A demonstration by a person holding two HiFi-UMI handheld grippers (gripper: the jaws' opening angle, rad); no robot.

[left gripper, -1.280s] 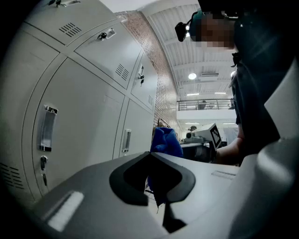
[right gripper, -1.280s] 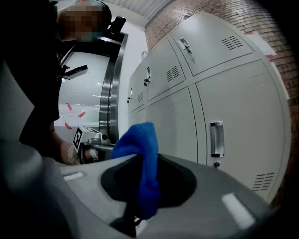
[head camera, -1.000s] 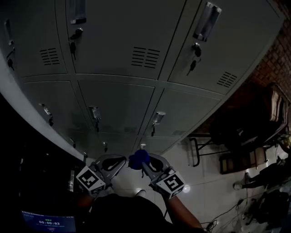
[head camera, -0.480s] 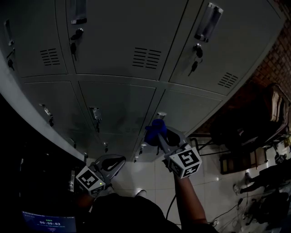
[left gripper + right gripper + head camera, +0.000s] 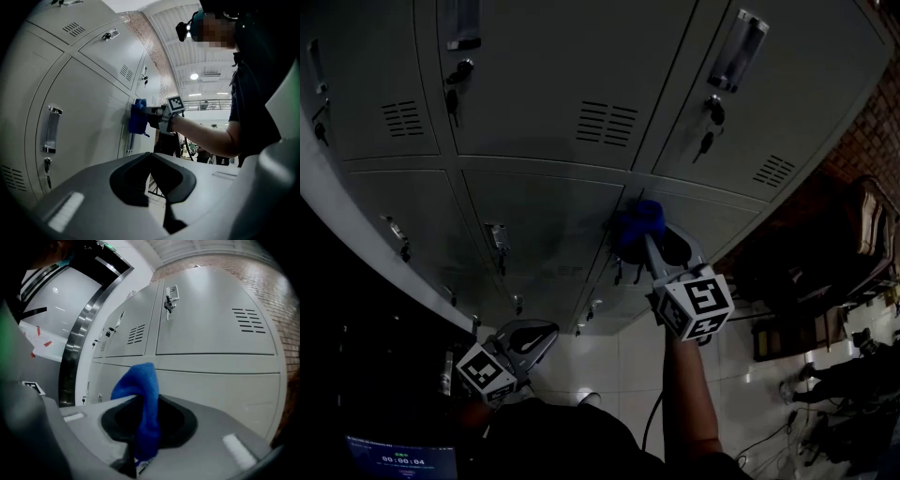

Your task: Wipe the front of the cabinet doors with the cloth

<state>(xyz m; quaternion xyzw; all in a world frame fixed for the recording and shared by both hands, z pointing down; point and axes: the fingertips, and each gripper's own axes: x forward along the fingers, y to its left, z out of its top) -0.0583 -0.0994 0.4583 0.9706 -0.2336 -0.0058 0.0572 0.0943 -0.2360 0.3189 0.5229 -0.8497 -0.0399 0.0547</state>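
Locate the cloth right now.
Head view, right of centre: the cloth is clamped in the right gripper, at a locker door just above its handle.

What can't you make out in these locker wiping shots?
- Door surface under the blue cloth: head view, covered by the cloth and the right claw.
- Dust or streaks on the locker doors: head view, too dark.
- Cloth's lower end: right gripper view, buried between the claw's jaws.
- Dark items at right: head view, dim, cut off.
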